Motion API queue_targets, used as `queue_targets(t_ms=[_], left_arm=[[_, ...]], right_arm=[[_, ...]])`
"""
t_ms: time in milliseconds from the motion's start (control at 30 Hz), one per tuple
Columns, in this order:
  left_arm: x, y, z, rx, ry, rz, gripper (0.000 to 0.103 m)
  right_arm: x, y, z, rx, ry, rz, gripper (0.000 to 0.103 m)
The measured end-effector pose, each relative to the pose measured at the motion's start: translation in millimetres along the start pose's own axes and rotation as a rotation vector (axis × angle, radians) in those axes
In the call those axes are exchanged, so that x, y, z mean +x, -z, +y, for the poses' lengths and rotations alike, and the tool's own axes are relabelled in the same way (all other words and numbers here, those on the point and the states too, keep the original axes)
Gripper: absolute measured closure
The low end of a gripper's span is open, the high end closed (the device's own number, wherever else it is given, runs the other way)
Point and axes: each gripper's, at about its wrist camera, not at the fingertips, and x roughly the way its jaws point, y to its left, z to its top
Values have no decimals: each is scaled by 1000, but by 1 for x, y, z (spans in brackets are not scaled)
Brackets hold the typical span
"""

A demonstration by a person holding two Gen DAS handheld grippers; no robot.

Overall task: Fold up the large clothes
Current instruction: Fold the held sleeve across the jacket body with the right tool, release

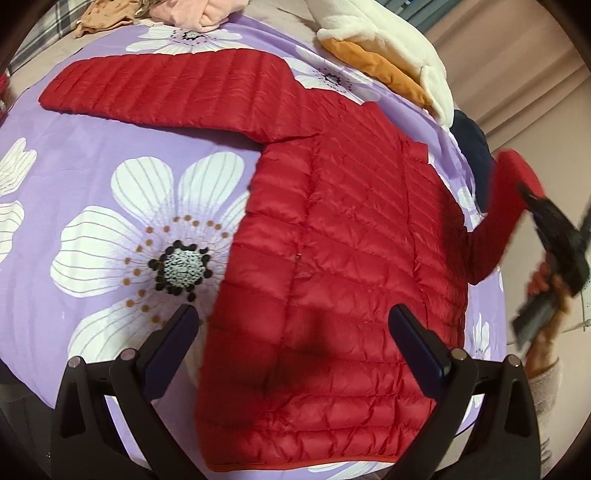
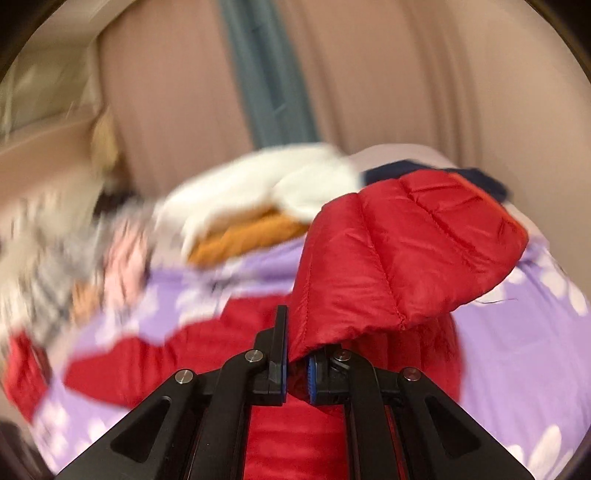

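A red quilted puffer jacket point(image 1: 351, 229) lies spread on a purple bedspread with white flowers point(image 1: 122, 236). One sleeve point(image 1: 177, 92) stretches flat to the upper left. My left gripper point(image 1: 291, 325) hovers open above the jacket's lower body, nothing between its fingers. At the right edge the right gripper point(image 1: 554, 236), held by a hand, lifts the other sleeve point(image 1: 498, 214) off the bed. In the right wrist view my right gripper point(image 2: 297, 363) is shut on that red sleeve's cuff point(image 2: 399, 251), which bulges up over the fingers; the background is blurred.
A white fleece garment point(image 1: 388, 40) over an orange one point(image 1: 373, 62) lies at the bed's far side, with a dark navy item point(image 1: 476, 147) beside it. Pink and tan clothes point(image 1: 192, 14) are piled at the top left. Beige curtains point(image 2: 369, 74) hang behind.
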Motion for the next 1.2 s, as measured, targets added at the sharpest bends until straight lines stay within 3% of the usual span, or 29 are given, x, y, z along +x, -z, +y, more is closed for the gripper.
queue_targets(t_ms=[167,333,467,600,800,933,1033,1133,1200], left_arm=[[0,-2,8,4,-7,0,0],[-4,-2,15,12,-17,-17,0],[-1,-6,22,1,-26,-19,0],[3,-8,26,-14,-1,-16,0],[0,-18,46,-76,26,-44,0],[-12,-28,70,-162,40,-93,0],[-23,-34,94,-227,33,-141,0],[-33,-44,122,-305,37,-173,0],[-35,-51,138,-355,78,-187,0]], right_arm=[[85,26,77,-281,77,126,93],[141,70,110,-513,143,308,93],[147,97,128,-730,185,329,74],[131,81,115,-656,66,348,70],[124,49,95,-369,-193,345,67],[150,47,104,-248,-167,311,67],[174,55,110,-180,-161,333,67],[209,78,123,-245,-93,456,67],[209,80,127,-262,-90,444,67]])
